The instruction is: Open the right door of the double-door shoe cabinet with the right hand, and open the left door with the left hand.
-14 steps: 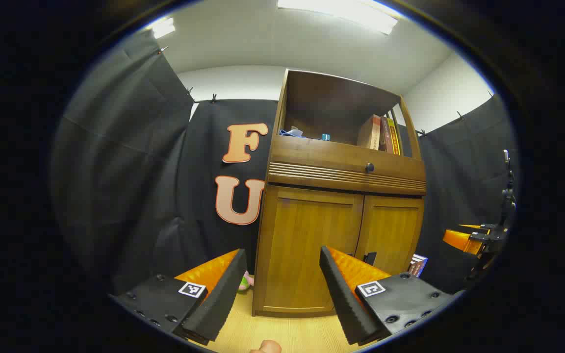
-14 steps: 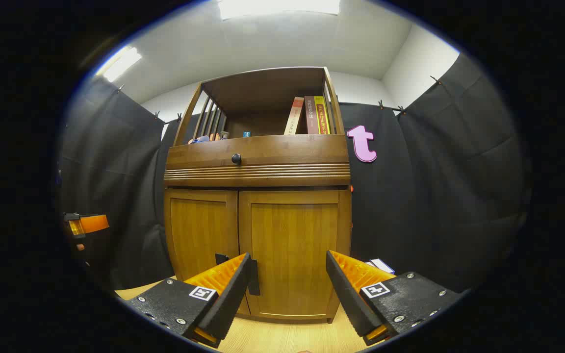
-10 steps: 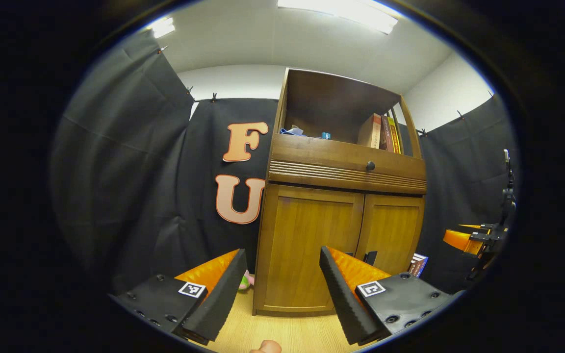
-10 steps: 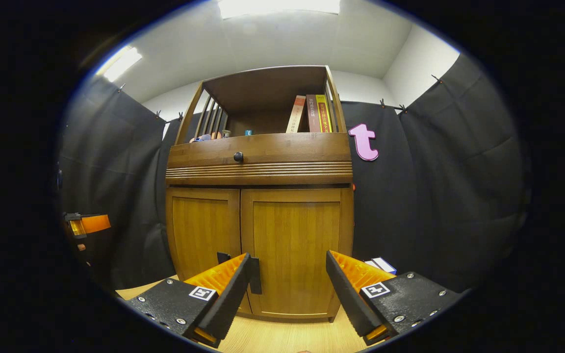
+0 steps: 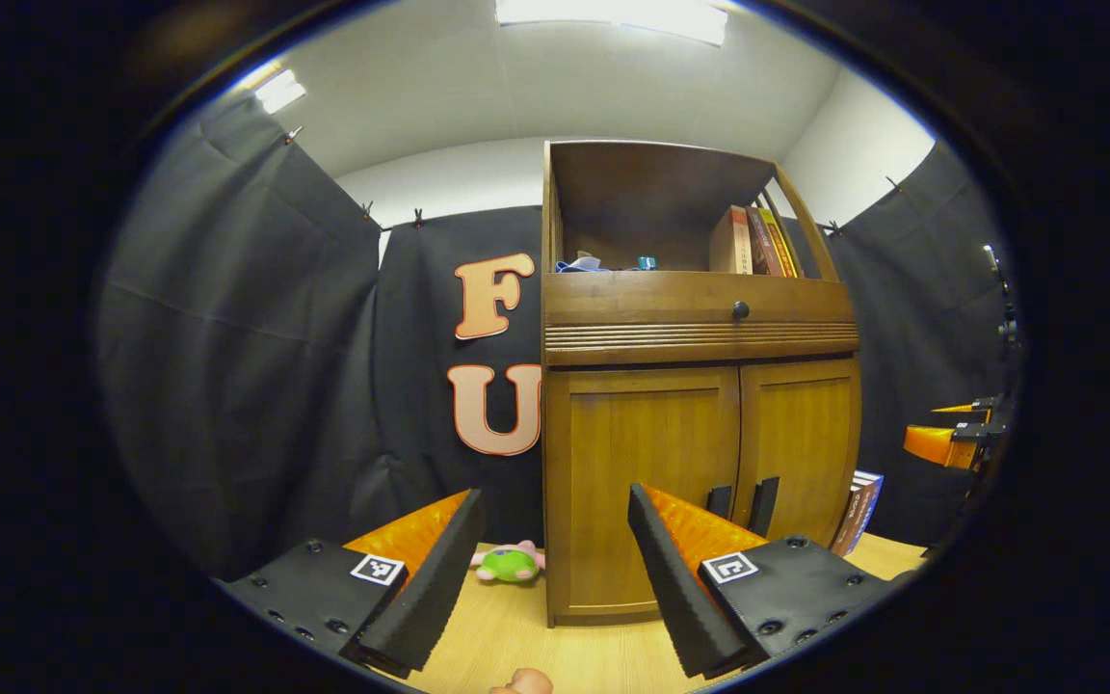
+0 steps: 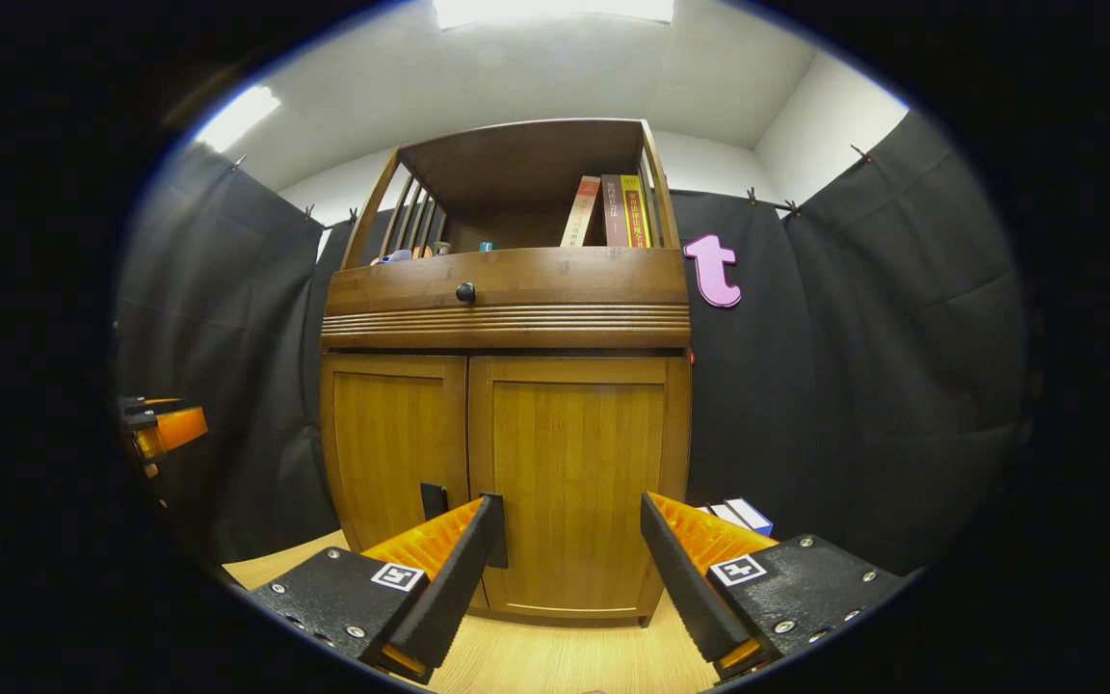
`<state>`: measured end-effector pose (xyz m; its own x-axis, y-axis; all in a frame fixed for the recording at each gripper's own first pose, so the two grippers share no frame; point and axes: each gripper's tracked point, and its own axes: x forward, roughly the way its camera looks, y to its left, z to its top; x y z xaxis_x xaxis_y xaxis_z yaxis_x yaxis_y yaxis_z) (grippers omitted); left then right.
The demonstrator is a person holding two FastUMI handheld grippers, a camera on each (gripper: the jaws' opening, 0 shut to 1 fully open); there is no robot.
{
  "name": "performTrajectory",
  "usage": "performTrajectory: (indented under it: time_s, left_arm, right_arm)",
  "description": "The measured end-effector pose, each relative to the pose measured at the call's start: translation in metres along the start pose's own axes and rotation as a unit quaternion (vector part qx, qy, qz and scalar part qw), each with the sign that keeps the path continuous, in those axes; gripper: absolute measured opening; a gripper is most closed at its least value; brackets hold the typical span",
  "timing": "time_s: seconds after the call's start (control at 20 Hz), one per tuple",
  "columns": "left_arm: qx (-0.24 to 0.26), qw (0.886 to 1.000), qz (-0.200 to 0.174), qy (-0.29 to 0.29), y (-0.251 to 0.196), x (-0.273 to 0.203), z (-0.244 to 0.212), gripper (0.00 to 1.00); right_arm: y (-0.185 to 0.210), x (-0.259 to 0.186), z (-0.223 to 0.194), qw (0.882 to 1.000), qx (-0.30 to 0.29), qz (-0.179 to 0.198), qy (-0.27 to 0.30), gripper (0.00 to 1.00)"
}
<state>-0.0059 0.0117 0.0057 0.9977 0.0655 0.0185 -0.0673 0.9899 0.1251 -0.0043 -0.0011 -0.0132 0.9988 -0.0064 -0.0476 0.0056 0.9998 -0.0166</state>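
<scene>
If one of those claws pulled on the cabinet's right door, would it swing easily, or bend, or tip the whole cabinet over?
The right door looks like a stiff wooden panel, so it likely swings without flexing. Its handle is a slim dark bar, possibly slippery to pinch. The shoe cabinet sits flat on the floor, broad and carrying books, so tipping seems unlikely.

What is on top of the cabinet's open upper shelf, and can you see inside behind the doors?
On the shelf stand a few books at the right, with small items at the left. Both doors are closed, so the inside is hidden.
</scene>
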Motion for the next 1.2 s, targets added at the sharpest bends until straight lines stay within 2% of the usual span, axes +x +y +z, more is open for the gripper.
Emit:
performTrajectory:
  time_s: [0.55, 0.9, 1.2]
  left_arm:
    - [-0.011, 1.000, -0.009, 0.012, 0.008, -0.001, -0.010, 0.98]
    - [-0.009, 1.000, -0.005, 0.015, 0.019, -0.008, -0.014, 0.96]
    - [-0.004, 1.000, 0.011, 0.017, 0.035, -0.012, -0.015, 0.96]
  right_arm:
    - [0.018, 0.013, -0.025, 1.000, 0.014, 0.011, 0.015, 0.92]
    - [0.054, 0.059, -0.069, 0.999, 0.004, 0.030, 0.044, 0.93]
    - [0.072, 0.108, -0.090, 0.999, -0.009, 0.018, 0.046, 0.92]
